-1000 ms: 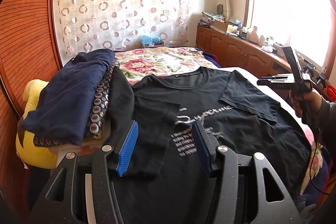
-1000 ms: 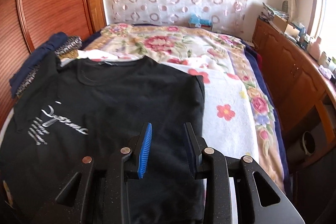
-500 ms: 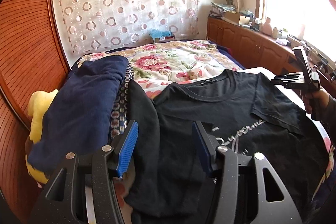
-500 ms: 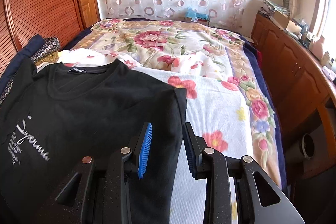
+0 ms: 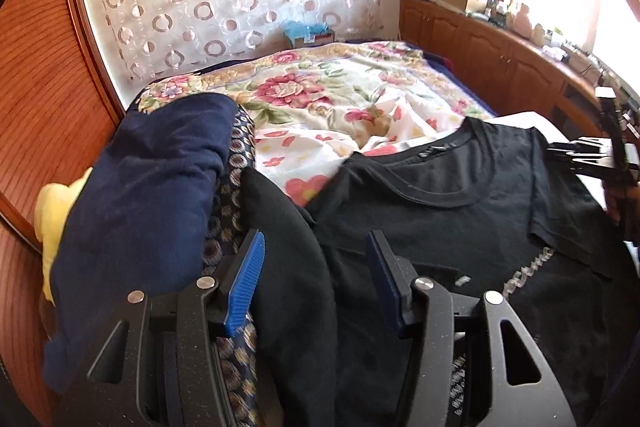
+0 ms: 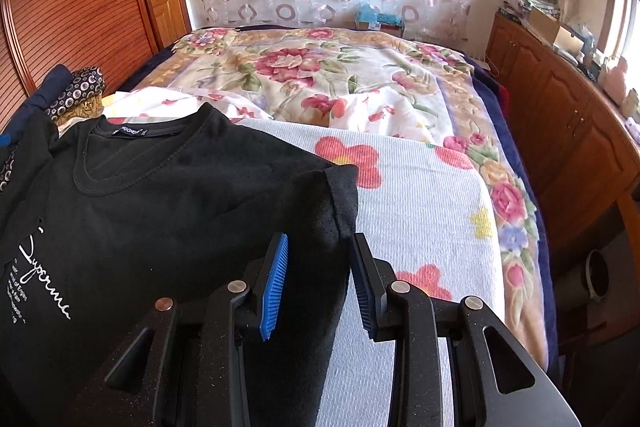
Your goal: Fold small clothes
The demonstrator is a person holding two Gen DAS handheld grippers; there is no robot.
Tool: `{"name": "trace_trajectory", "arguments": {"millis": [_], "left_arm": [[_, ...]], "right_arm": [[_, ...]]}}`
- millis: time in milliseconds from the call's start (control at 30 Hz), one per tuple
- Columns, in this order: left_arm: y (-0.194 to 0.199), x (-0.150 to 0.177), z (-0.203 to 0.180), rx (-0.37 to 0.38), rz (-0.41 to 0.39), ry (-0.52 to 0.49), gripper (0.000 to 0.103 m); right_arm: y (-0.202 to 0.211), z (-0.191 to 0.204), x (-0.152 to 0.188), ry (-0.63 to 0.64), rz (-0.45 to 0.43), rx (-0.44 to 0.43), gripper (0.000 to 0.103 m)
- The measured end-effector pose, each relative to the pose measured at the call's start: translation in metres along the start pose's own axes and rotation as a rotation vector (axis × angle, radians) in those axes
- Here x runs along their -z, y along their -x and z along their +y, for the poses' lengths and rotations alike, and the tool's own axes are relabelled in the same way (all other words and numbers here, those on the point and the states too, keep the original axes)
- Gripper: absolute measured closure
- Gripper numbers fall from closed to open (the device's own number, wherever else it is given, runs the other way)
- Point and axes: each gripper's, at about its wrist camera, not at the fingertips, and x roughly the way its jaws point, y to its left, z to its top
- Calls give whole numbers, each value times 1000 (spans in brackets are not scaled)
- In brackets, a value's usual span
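Note:
A black T-shirt [image 5: 460,211] with white lettering lies face up on the bed, collar toward the far end. My left gripper [image 5: 314,283] is open above its left sleeve [image 5: 288,267], which drapes against a pile of clothes. My right gripper [image 6: 320,283] is open with the shirt's right sleeve [image 6: 320,211] between its blue pads, not pinched. The shirt fills the left half of the right wrist view [image 6: 140,219]. The right gripper also shows at the right edge of the left wrist view [image 5: 560,153].
A pile of folded clothes, navy [image 5: 152,195] over a patterned one [image 5: 236,163], sits left of the shirt, with a yellow cushion [image 5: 56,203] behind. A floral blanket [image 6: 320,75] and white towel [image 6: 420,207] cover the bed. Wooden cabinets [image 6: 560,115] run along the right.
Both grippers have moved forward along the shirt toward its collar, the left onto the left sleeve, the right onto the right sleeve. Both stay open.

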Motion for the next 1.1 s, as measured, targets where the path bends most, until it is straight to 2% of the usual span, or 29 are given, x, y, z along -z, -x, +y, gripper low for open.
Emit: {"name": "trace_trajectory", "arguments": {"millis": [67, 200, 300, 567, 667, 700, 767, 867, 1100], "left_arm": [[-7, -7, 5, -24, 20, 2, 49], [-17, -18, 15, -23, 47, 24, 49], [-28, -22, 17, -15, 89, 23, 57], [-48, -24, 17, -44, 131, -8, 59], [-47, -26, 17, -61, 121, -37, 91], [-45, -26, 18, -60, 113, -46, 98], [-31, -28, 24, -99, 60, -46, 98], [-8, -31, 45, -106, -13, 28, 99], [-6, -24, 54, -81, -16, 62, 99]], "right_arm": [[-2, -2, 0, 0, 0, -1, 70], [-3, -3, -1, -4, -1, -6, 70], [-4, -4, 0, -3, -1, -7, 70], [-5, -3, -1, 5, -1, -13, 65], [-5, -3, 0, 4, -2, -14, 65], [-5, -3, -1, 4, -2, -14, 65], [-5, -3, 0, 3, -2, -15, 65], [-6, -3, 0, 4, -2, -14, 65], [-6, -3, 0, 3, -3, -18, 64]]}}
